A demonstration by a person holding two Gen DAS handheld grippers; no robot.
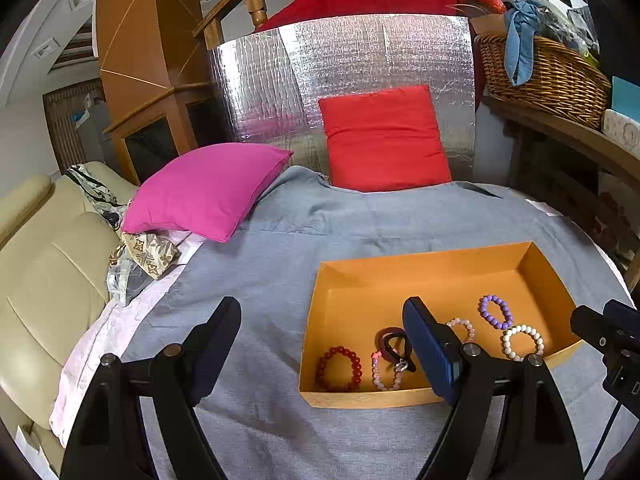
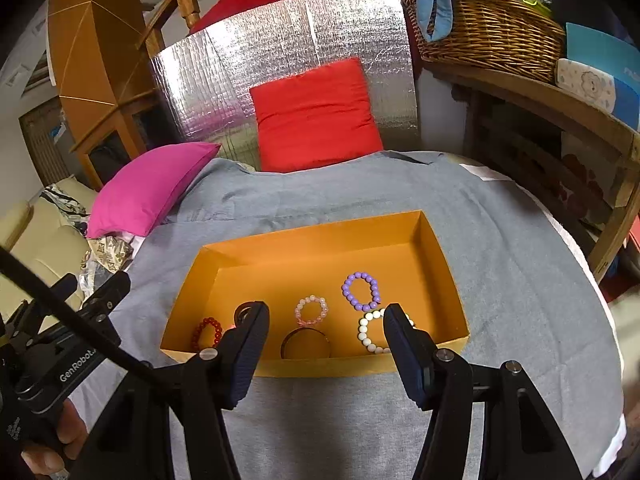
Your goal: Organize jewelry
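An open orange cardboard box (image 2: 440, 264) sits on the grey cloth-covered surface (image 2: 500, 240) towards its near edge; inside, five beaded bracelets (image 2: 360, 291) and a dark hair tie (image 1: 394, 344) lie along the box's near wall; two cushions (image 2: 316, 116) rest at the surface's far edge.

Orange box (image 2: 436, 264) open-topped, on grey cloth just ahead of right gripper (image 2: 326, 320). Inside, flat: purple bracelet (image 2: 361, 291), pink bracelet (image 2: 312, 310), white bracelet (image 2: 370, 334), dark red bracelet (image 2: 207, 334), bangle (image 2: 306, 343).

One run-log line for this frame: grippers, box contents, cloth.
left gripper: open, empty | right gripper: open, empty | orange box: several bead bracelets inside | grey cloth: no jewelry seen loose on it
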